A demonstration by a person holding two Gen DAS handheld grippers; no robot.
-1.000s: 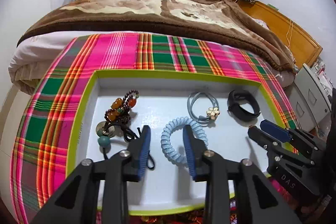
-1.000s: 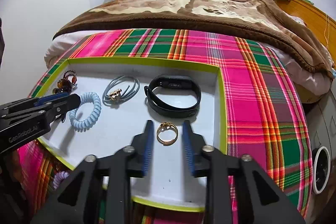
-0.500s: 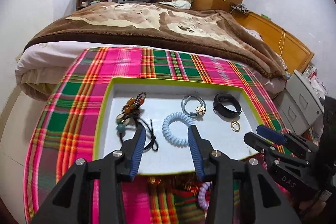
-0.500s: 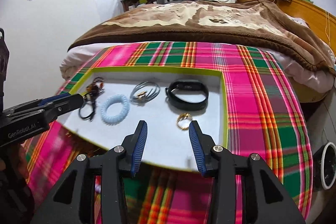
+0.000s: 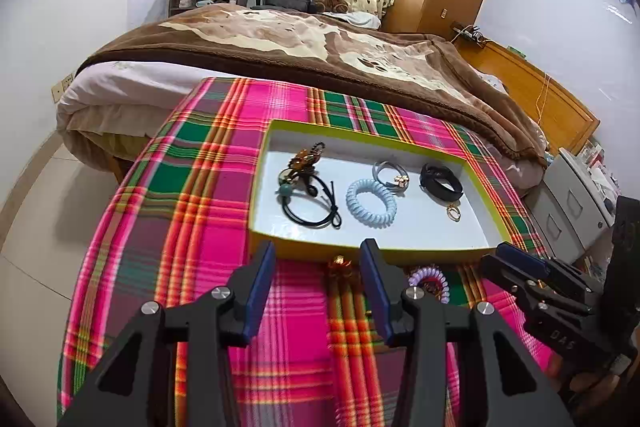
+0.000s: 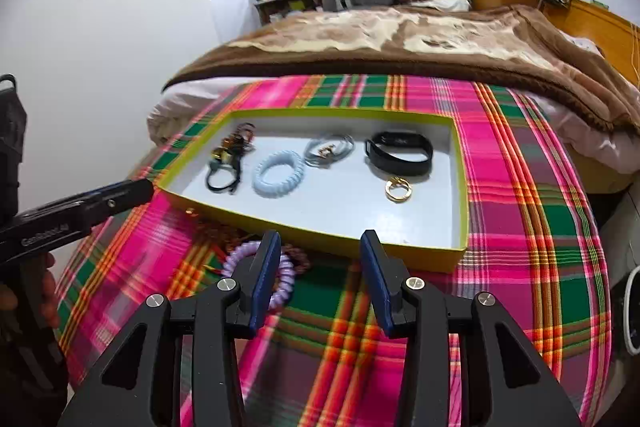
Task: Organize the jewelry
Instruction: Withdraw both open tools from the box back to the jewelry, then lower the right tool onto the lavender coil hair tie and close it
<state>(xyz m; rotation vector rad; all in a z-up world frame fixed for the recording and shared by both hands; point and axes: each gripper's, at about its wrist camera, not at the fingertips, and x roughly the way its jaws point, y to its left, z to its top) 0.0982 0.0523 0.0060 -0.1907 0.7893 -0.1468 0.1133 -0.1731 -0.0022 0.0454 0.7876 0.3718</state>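
Both grippers are hovering above the plaid cloth (image 5: 192, 211) on the near side of the tray (image 5: 264, 171), and neither is holding anything. The left gripper (image 5: 318, 263) is standing with its jaws spread wide; a small gold-and-red trinket (image 5: 339, 264) is lying on the cloth between its fingertips, just outside the tray's near wall. The right gripper (image 6: 320, 255) is also gaping open, its left finger (image 6: 264, 279) passing in front of a lilac spiral hair tie (image 6: 240, 259) that is resting on the cloth beside some dark beads (image 6: 298, 259).

Inside the tray, well beyond both sets of jaws, are lying a beaded bracelet (image 5: 304, 159), a black cord (image 5: 312, 203), a light blue spiral hair tie (image 5: 371, 202), a grey hair tie with a flower (image 5: 390, 174), a black wristband (image 5: 440, 183) and, just in front of that, a gold ring (image 6: 398, 189).
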